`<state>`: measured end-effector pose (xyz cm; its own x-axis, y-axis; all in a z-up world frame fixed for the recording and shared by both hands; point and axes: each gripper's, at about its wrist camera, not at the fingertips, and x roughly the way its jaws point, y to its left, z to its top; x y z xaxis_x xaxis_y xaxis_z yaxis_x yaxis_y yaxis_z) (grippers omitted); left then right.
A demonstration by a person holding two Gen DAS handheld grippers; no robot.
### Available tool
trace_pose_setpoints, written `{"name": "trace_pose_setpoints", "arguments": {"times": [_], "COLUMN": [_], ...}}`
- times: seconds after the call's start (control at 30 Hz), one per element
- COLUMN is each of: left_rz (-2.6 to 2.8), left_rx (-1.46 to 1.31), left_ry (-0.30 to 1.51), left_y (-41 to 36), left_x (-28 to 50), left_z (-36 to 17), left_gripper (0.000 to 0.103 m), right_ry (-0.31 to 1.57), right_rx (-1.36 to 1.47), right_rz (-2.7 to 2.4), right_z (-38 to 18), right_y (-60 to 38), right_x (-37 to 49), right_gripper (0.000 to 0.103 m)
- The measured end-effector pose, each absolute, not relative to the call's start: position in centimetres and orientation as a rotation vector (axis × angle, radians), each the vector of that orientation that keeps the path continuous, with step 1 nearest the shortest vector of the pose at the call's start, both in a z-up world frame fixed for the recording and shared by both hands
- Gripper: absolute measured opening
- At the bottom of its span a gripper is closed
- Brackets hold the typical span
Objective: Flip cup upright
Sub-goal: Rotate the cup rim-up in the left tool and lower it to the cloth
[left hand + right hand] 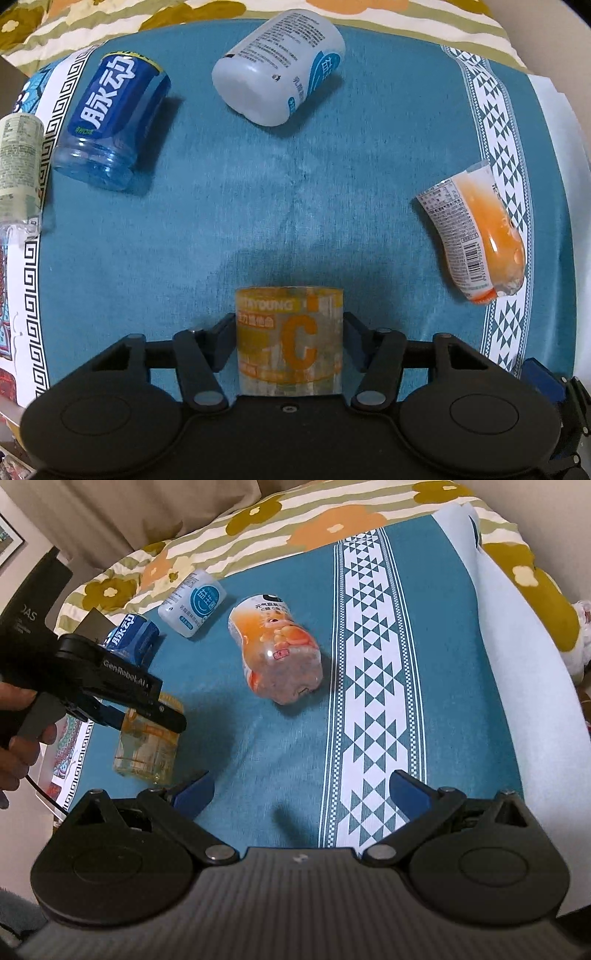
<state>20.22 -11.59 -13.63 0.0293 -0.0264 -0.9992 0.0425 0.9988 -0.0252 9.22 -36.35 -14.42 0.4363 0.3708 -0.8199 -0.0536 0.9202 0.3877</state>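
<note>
- Left tool (289, 334): our fingers (221, 343) sit closed against both sides of the yellow cup (290, 339), which we hold between them. The right wrist view shows the same tool (147, 716) clamped near the cup's (147, 746) top, with the cup standing roughly upright and its base at or just above the blue cloth (258, 203); we cannot tell whether it touches.
- The cup is clear with a yellow label and a large orange "C" facing the left camera.
- Right tool (301, 788): we hold it wide open, blue fingertips (197, 788) far apart, nothing between them. It hangs over the cloth, near the patterned white band (369, 683).
- A hand (14, 734) grips the left tool's handle at the left edge of the right view.
- Orange bottle (277, 653) lies on its side mid-cloth, beside the white band; in the left view it (480, 240) is at the right.
- Blue bottle (110, 122) lies on its side, far left.
- White bottle (280, 66) lies on its side at the far edge.
- A pale-labelled bottle (18, 162) lies at the left border, partly cut off.
- Floral bedding (295, 520) lies beyond the cloth.
</note>
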Motion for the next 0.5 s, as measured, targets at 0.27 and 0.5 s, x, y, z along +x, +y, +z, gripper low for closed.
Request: {"name": "trace_pose_setpoints", "arguments": {"times": [0.27,0.5], "left_rz": [-0.095,-0.155], "left_rx": [0.020,-0.002], "left_ry": [1.517,1.351], "left_y": [-11.8,-10.7], "left_x": [19.7,17.7], "left_z": [-13.1,-9.6], "left_gripper": [0.062,0.062], "right_ry": [1.081,1.045], "right_rx": [0.346,0.367], "right_rz": [0.274,0.270], "right_z": [-14.1,-12.9], "right_y": [-36.1,-35.9], "right_x": [9.2,9.0], "right_gripper": [0.103,0.103]}}
